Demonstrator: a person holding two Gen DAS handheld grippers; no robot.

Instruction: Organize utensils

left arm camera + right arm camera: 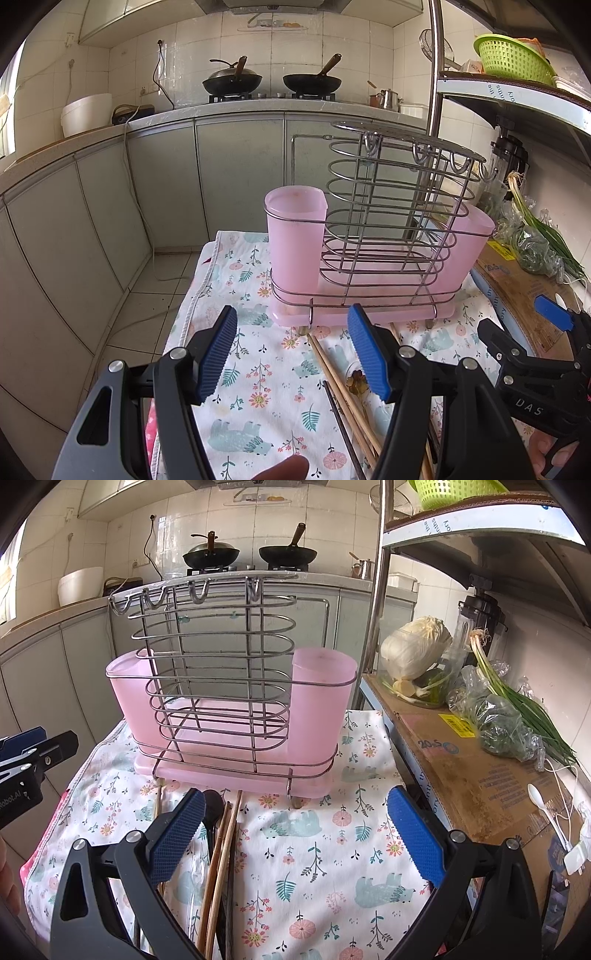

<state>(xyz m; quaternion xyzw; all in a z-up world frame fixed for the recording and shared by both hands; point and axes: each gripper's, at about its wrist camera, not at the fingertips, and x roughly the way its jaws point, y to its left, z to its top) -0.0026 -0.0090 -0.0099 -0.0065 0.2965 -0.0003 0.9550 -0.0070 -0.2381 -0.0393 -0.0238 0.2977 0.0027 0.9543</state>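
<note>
A wire utensil rack [384,229] with pink plastic cups and a pink drip tray stands on a floral cloth [258,387]; it also shows in the right wrist view [229,701]. Wooden chopsticks [347,398] and a dark spoon lie on the cloth in front of it; in the right wrist view the chopsticks [218,871] and the dark spoon [212,812] lie by my right gripper's left finger. My left gripper [291,350] is open and empty above the cloth. My right gripper [295,834] is open and empty above the cloth.
A cardboard box [469,771] with bagged greens, scallions [517,694] and a white spoon [537,797] sits to the right under a metal shelf. A cabbage [413,646] stands behind. The cloth's left edge drops to the tiled floor [162,280]. The counter with woks [232,81] is far behind.
</note>
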